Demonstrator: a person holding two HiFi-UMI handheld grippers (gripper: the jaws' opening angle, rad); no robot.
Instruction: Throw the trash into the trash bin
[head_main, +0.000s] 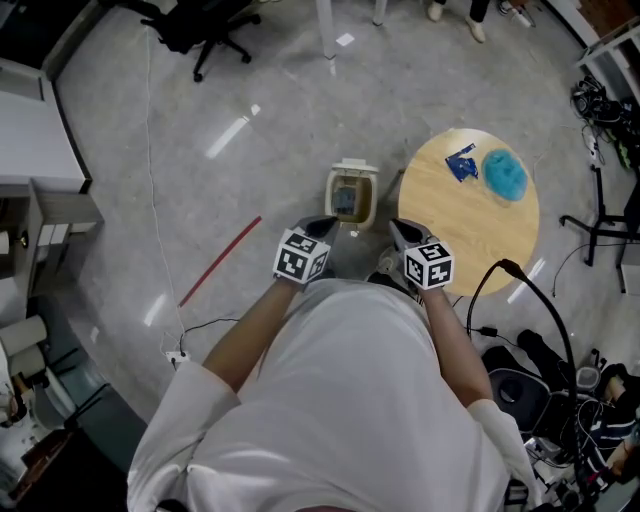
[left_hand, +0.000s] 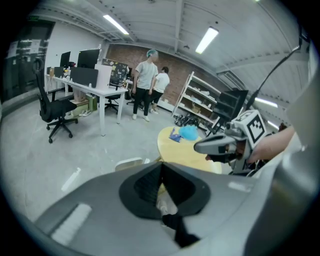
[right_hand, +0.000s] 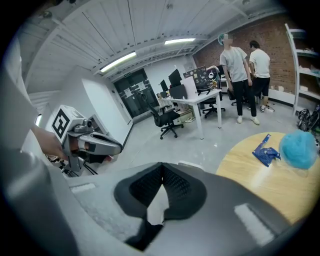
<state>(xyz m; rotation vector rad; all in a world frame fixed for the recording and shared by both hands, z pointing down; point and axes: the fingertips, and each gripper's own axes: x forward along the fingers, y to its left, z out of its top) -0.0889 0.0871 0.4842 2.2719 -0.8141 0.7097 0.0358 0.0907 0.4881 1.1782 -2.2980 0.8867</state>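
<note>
Well apart — blue trash (head_main: 505, 173) on table (head_main: 460, 225), beyond closed right claw (head_main: 398, 227).

cream trash bin (head_main: 352, 170), light-wood table (head_main: 470, 232), blue wrapper (head_main: 461, 163), red strip (head_main: 220, 261)

The bin (head_main: 352, 195) stands on open floor (head_main: 250, 150) just ahead, the air above it clear. The round table (head_main: 450, 220) closes off its right side, with a wrapper (head_main: 461, 163) and a blue puff (head_main: 505, 173) on the far part. Left of the bin the floor is free — only a red stick (head_main: 220, 262) lies there. Cables (head_main: 508, 266) and a black stand (head_main: 598, 228) crowd the right — a chair (head_main: 205, 30) sits well off, far left.
</note>
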